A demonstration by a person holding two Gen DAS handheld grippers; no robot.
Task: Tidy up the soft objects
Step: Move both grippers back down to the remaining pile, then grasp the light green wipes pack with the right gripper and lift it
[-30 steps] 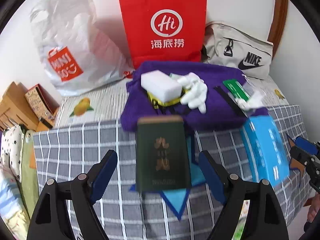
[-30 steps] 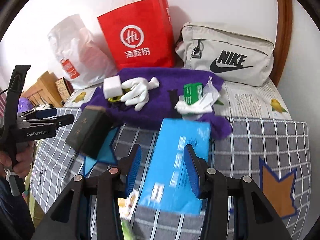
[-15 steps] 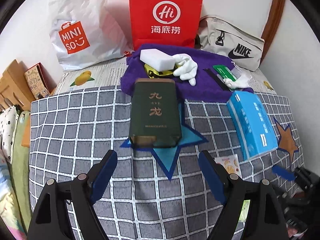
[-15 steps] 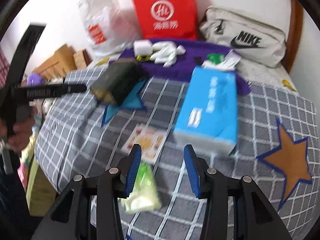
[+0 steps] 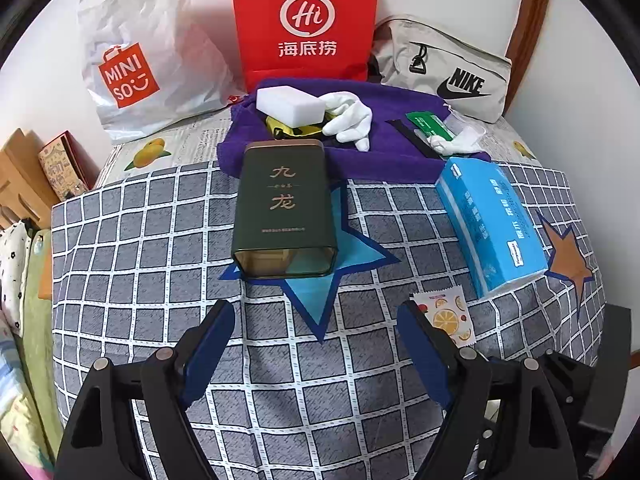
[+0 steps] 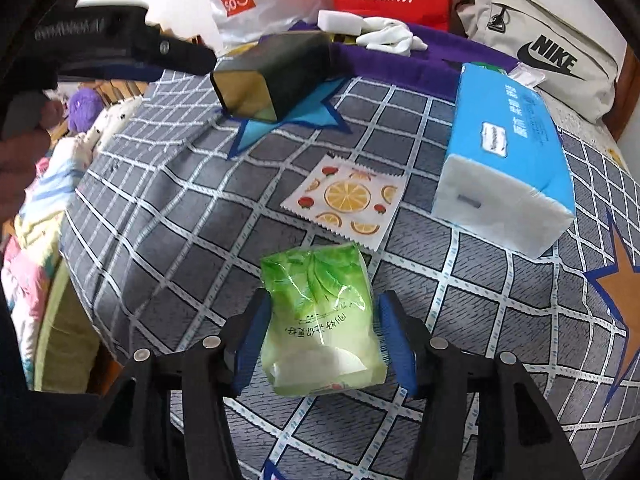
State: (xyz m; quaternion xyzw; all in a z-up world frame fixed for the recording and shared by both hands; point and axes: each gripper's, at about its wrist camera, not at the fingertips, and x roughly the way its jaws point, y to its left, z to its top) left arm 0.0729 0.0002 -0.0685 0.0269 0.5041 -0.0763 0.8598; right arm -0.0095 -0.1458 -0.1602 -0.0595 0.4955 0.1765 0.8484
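My right gripper (image 6: 322, 340) is open with a green plastic tissue pack (image 6: 320, 320) lying between its fingers near the table's front edge. A fruit-print sachet (image 6: 346, 198) lies just beyond it, also seen in the left wrist view (image 5: 446, 316). A blue tissue box (image 6: 504, 148) lies to the right and shows in the left wrist view (image 5: 490, 220). My left gripper (image 5: 316, 356) is open and empty, short of a dark green tin (image 5: 282, 208) lying on its side. A purple towel (image 5: 384, 152) at the back carries a white sponge (image 5: 290, 106), white gloves (image 5: 350, 118) and a green packet (image 5: 430, 124).
A Miniso bag (image 5: 136, 56), a red paper bag (image 5: 306, 20) and a Nike pouch (image 5: 448, 72) stand against the back wall. The checked cloth (image 5: 140, 260) covers the table. Bedding and boxes (image 5: 24, 184) lie off the left edge.
Both grippers pulled back toward the front edge. The right gripper opened wider and now straddles the green tissue pack. The left gripper stays open, farther from the tin.
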